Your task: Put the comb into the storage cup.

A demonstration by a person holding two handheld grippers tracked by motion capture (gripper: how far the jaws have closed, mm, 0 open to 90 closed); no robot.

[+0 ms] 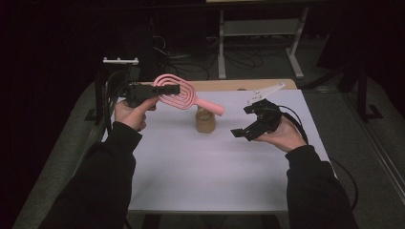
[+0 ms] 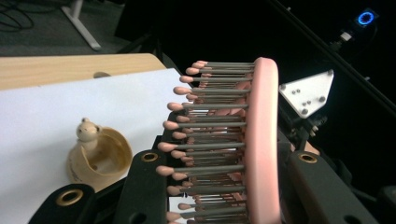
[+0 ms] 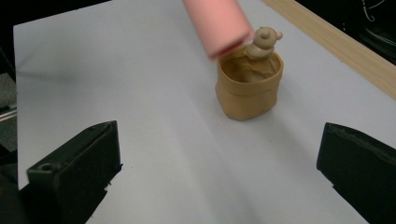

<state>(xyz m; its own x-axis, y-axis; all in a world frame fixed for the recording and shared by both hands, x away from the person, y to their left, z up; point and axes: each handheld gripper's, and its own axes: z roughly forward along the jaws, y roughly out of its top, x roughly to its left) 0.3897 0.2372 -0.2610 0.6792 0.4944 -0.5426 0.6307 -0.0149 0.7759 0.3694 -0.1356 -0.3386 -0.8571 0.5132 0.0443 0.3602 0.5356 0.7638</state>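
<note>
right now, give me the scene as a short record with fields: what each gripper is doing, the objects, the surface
left gripper: shut on the head of the pink hairbrush, held above the table
hairbrush pose: handle points toward the right gripper, its end over the cup
right gripper: jaws wide open, nothing between them, above the table beside the cup
tan cup: upright on the sheet, small bear figure on its rim
surface: white sheet on a wooden table

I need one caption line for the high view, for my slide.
Left tool holds a pink hairbrush above a tan cup; right tool is open, beside the cup.
</note>
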